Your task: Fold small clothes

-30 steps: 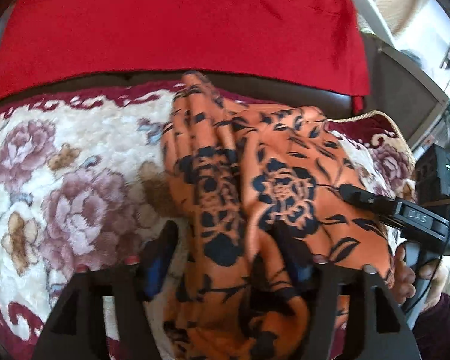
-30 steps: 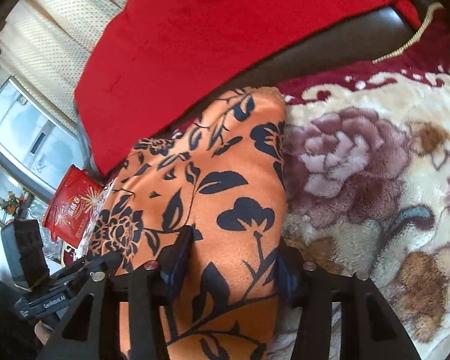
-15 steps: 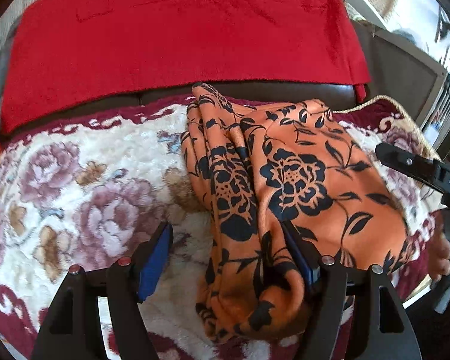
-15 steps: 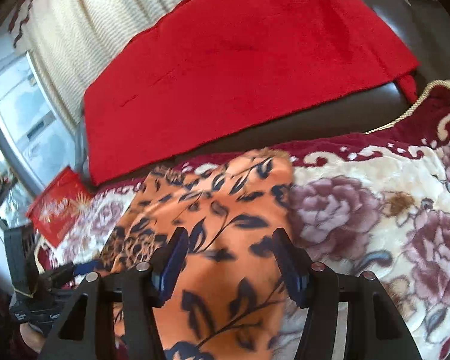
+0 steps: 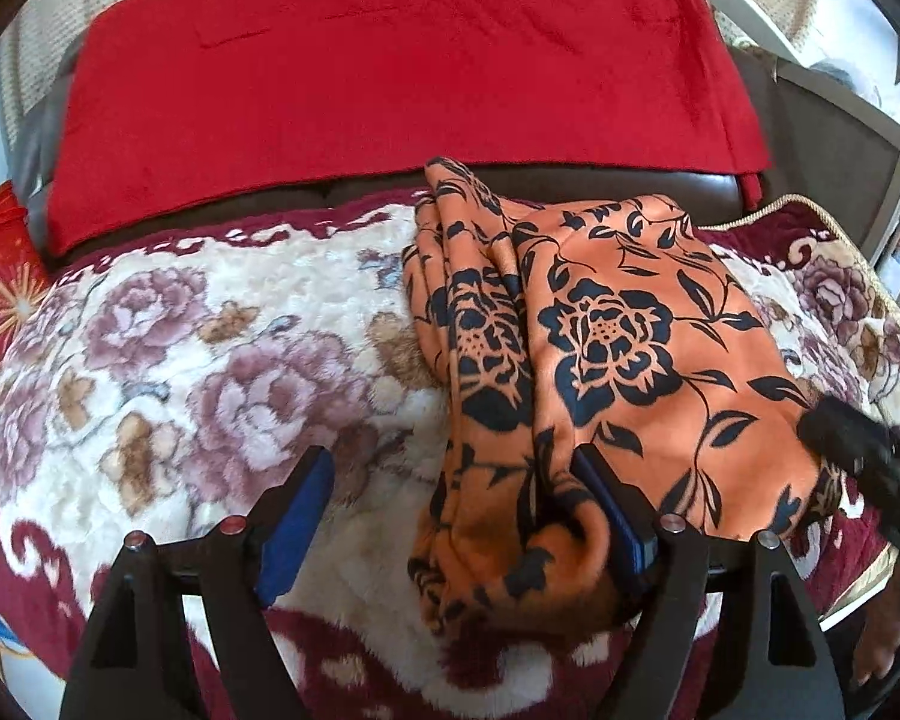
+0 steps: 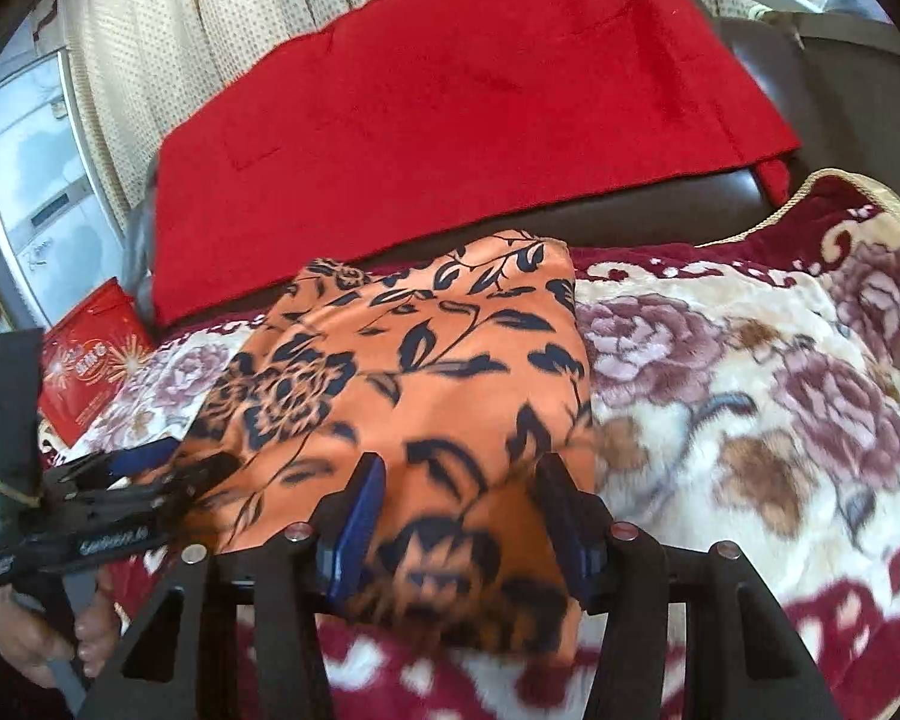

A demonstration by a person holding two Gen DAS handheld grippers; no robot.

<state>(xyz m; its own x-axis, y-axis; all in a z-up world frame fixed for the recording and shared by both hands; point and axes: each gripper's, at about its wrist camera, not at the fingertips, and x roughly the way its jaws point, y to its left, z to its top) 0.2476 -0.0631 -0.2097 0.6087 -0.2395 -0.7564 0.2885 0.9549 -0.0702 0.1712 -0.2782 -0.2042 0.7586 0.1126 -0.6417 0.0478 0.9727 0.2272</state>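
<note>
- We see the orange garment (image 5: 606,360), printed with black flowers and leaves, lying folded on a plush floral blanket (image 5: 210,372), its far edge against the dark sofa back under a red cloth (image 5: 390,72).
- Our left tool (image 5: 450,516) stands spread wide, and its jaws have just been opening further. The near left fold of the garment bunches between the fingers: the right blue pad (image 5: 612,528) touches the cloth, while the left pad (image 5: 297,516) stands well apart from it, over bare blanket. Nothing is pinched.
- Our right tool (image 6: 456,516) sits over the near right end of the garment (image 6: 426,360), with cloth humped up between its two fingers. Its jaws have just been closing a little. The picture is blurred there, so we cannot tell whether the pads press on the cloth or only flank it.
- In the right wrist view the left tool (image 6: 150,468) shows at the garment's left edge, with a hand (image 6: 36,630) gripping its handle at the lower left corner.
- In the left wrist view the right tool is only a blurred dark bar at the right edge, its tips cut off.
- The garment's near hem is hidden behind both tool bodies, and its layers are hard to count.
- A red printed bag (image 6: 90,360) stands at the blanket's far left.
</note>
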